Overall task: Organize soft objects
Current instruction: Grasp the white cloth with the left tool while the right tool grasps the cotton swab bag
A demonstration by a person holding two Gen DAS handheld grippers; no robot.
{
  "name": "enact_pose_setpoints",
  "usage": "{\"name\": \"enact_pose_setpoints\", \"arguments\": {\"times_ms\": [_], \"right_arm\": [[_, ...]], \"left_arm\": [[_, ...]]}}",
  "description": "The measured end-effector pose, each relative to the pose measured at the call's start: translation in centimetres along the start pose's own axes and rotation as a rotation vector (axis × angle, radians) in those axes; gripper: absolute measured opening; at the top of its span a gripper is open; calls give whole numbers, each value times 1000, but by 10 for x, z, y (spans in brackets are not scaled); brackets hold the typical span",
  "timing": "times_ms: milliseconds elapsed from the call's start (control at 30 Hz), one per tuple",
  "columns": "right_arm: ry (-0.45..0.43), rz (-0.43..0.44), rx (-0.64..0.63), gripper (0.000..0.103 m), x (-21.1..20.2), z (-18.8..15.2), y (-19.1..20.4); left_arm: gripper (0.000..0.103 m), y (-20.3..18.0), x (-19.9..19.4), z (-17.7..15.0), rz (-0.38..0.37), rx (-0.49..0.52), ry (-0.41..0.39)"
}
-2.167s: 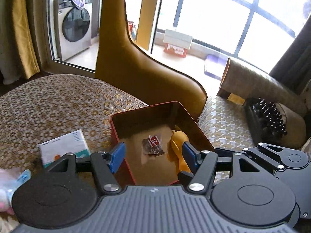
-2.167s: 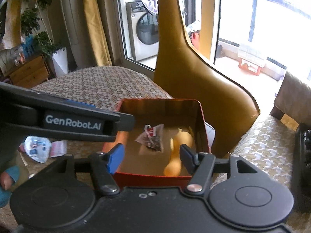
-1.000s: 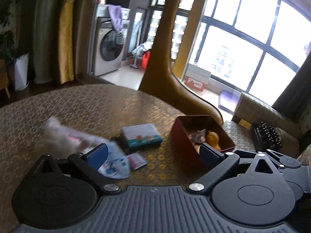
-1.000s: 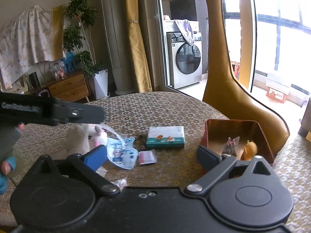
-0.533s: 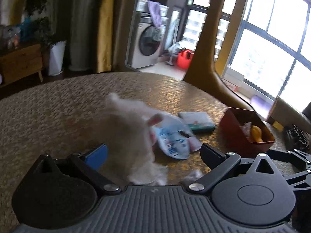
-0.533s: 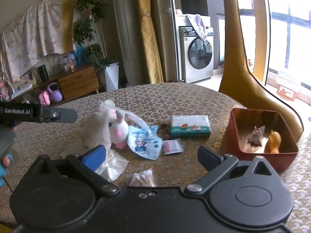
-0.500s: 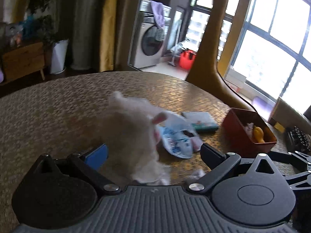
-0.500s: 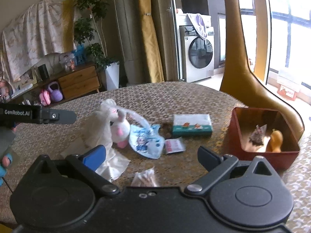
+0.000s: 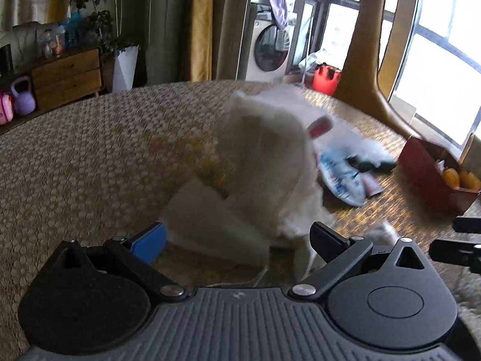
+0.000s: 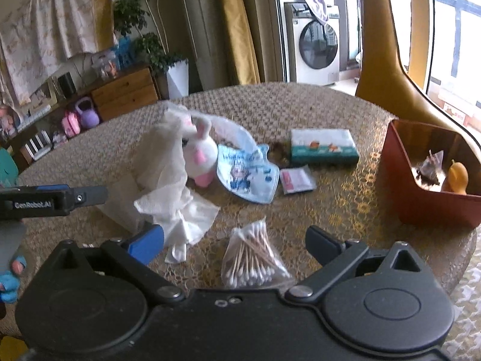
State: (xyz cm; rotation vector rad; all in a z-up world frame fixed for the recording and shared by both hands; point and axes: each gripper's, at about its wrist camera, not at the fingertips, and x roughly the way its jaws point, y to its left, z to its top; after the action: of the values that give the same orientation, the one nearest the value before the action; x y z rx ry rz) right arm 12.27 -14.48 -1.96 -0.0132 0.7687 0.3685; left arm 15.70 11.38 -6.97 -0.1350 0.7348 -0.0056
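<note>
A white plush rabbit (image 10: 200, 150) with pink ears lies on the round table beside a crumpled white cloth (image 10: 168, 186); both show blurred in the left wrist view, the rabbit (image 9: 270, 156) just ahead of my open left gripper (image 9: 237, 237). A blue-printed bib (image 10: 245, 171) lies right of the rabbit. A bag of cotton swabs (image 10: 251, 255) sits between the open fingers of my right gripper (image 10: 234, 240). The red box (image 10: 421, 198) at the right holds a yellow toy (image 10: 457, 177) and a small packet. The left gripper's side (image 10: 54, 200) shows at the left.
A teal tissue box (image 10: 323, 146) and a small pink sachet (image 10: 296, 180) lie mid-table. A tall golden giraffe figure (image 10: 387, 60) stands behind the table. The table edge curves close on the right, beyond the red box (image 9: 427, 174).
Both grippers pulled back from the red box and swung left over the table. The left gripper has closed in on the rabbit and cloth; the cotton swab bag came into the right view.
</note>
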Motion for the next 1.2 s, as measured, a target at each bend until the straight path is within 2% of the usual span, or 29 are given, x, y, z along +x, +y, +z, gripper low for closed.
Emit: {"name": "enact_pose_setpoints", "arguments": {"times_ms": [67,233,400,467,867,967,1100,1200], "right_arm": [[21,2,-17,98,6,-3,3],[82,2,-42,94,24,-8,6],[115,-5,-43,94,35,-13,4],[124,-9,-42,94,39,-14,4],[166,-7,-71,91,59,-19,6],[177,-15,-78,86,65,-20,6],[175,-34,-91,84,68,-21,8],[170,-71,-114,74,69,-22,11]], "left_arm": [[103,2,9,-6,-14,-5,18],[103,9,25,-14,22,-33,48],[103,32,39,-8,63,-160,53],[103,36,45,-5,79,-179,64],[103,16,67,-14,26,-55,109],[102,15,69,-15,31,-30,104],[101,13,71,-17,53,-1,99],[96,11,72,-18,66,12,92]]}}
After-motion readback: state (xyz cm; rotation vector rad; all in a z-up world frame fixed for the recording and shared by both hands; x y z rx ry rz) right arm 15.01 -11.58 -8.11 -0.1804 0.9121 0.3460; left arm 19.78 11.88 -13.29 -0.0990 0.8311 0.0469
